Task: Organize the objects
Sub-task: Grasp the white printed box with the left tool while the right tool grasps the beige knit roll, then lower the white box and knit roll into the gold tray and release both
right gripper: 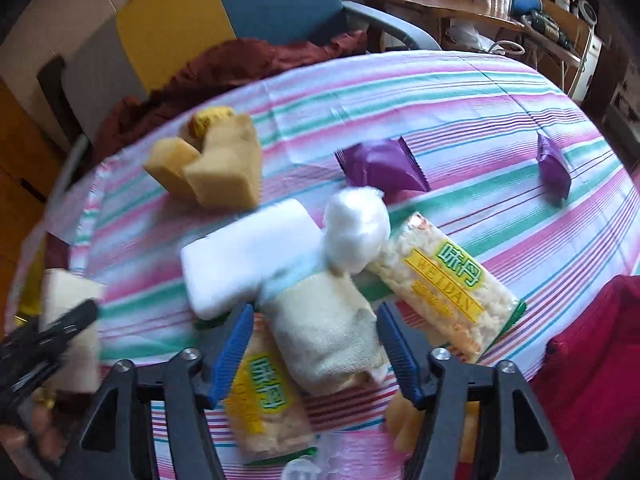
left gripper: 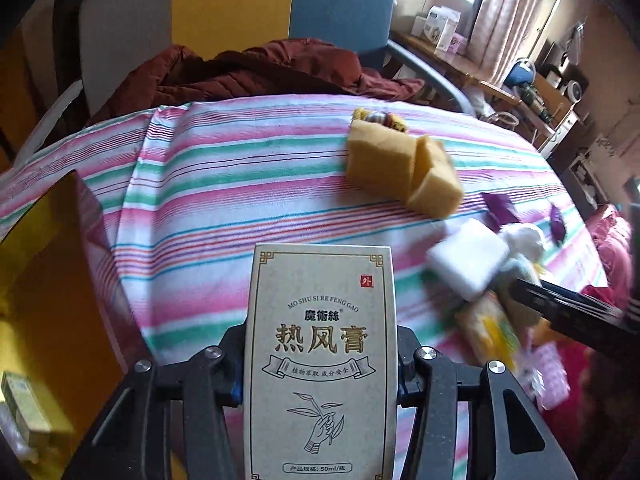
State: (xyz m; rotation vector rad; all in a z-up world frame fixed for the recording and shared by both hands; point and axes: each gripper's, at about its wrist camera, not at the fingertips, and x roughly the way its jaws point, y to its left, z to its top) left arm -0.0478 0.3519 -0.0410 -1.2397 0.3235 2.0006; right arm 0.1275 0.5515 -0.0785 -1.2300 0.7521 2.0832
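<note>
My left gripper (left gripper: pixel 322 344) is shut on a grey ointment box (left gripper: pixel 322 320) with gold Chinese lettering, held upright above the striped cloth (left gripper: pixel 224 184). It shows at the left of the right wrist view (right gripper: pixel 70 332). My right gripper (right gripper: pixel 316 344) is open, its blue pads either side of a rolled cream cloth (right gripper: pixel 324 332); whether they touch it I cannot tell. A white block (right gripper: pixel 244 252), a white cotton wad (right gripper: pixel 356 228) and two snack packs (right gripper: pixel 444 284) (right gripper: pixel 268 396) crowd around it. Yellow sponges (left gripper: pixel 396 172) (right gripper: pixel 216 168) lie further back.
Two purple sachets (right gripper: pixel 384 164) (right gripper: pixel 554 166) lie on the cloth to the right. A dark red jacket (left gripper: pixel 256 72) and a blue chair (left gripper: pixel 340 8) stand behind the table. A red cloth (right gripper: pixel 592 360) is at the right edge. A small yellow box (left gripper: pixel 24 408) sits low left.
</note>
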